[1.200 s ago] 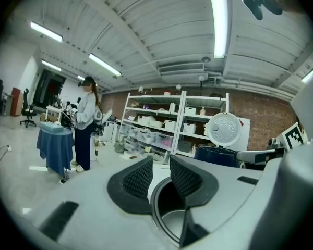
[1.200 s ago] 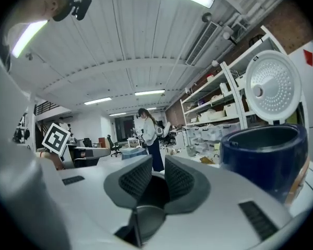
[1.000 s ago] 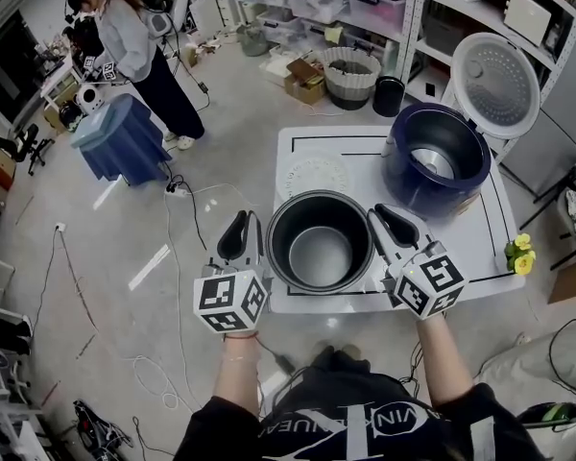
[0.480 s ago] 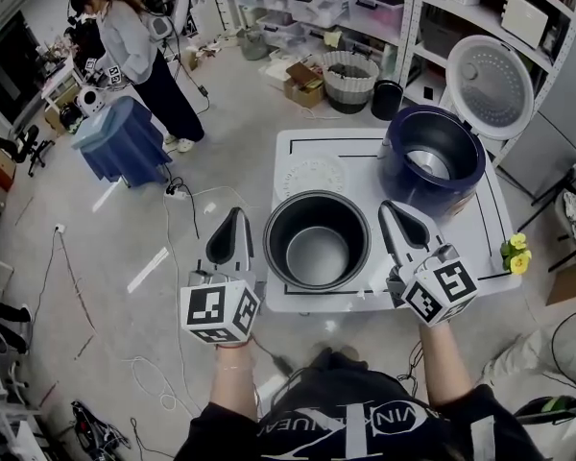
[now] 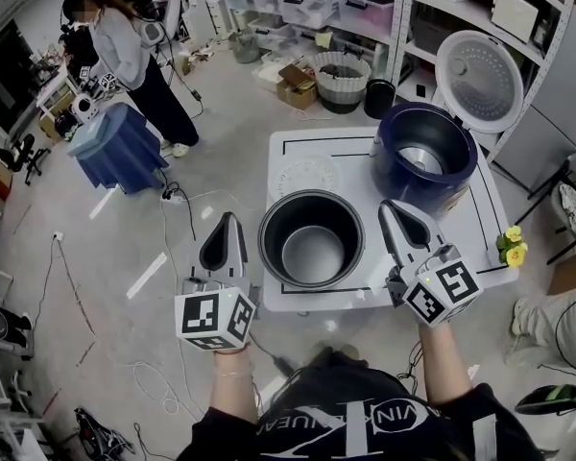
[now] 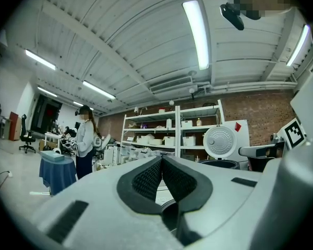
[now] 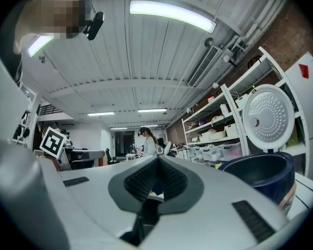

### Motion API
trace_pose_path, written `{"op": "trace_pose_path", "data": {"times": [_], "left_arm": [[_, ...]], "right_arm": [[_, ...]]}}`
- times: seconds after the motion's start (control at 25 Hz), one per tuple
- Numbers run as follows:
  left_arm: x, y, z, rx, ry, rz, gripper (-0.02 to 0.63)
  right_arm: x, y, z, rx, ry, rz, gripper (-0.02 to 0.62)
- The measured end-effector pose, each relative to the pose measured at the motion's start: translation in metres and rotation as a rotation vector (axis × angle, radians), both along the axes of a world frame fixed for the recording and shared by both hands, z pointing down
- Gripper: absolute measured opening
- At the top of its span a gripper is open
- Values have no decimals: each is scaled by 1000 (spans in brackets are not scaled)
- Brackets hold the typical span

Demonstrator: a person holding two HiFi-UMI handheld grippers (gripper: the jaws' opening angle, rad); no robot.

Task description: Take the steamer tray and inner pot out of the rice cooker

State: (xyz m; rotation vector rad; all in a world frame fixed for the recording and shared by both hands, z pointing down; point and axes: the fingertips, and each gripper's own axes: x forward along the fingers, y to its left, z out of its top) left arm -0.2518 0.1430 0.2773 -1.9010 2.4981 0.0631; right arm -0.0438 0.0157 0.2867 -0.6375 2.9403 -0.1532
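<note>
Since the pot point(image 5: 312, 241) already stands on the white table point(image 5: 466, 233), outside the rice cooker point(image 5: 444, 190), what matters now is how it lies between the two tools. It sits at the centre of the head view with its mouth facing up, and being round it has no long axis to line up with.

The left gripper point(image 5: 228, 218) is at its left, out past the table's edge over the floor. The right gripper point(image 5: 387, 206) is at its right, over the table, between the pot and the cooker. Both point toward the top of the frame, each near the rim but apart from it, and neither is clearly the nearer.

The left gripper's jaws have just been closing. Its own view shows the pads point(image 6: 146, 180) pressed together with nothing between them. The right gripper view shows the same, jaws together and empty.

A pale round disc, which I take to be the steamer tray point(image 5: 309, 175), lies flat on the table just above the pot in the frame. The cooker stands at the upper right with its lid point(image 5: 482, 80) up, and I see no pot inside it. Both items look to be out, so the task seems all but finished.
</note>
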Motion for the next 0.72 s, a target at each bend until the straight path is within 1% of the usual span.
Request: {"op": "trace_pose_path", "data": {"times": [0.72], "left_arm": [[12,-16,14,-22,24,40,11]], "right_arm": [[-3,6,16,-9,40,-27,-2]]}}
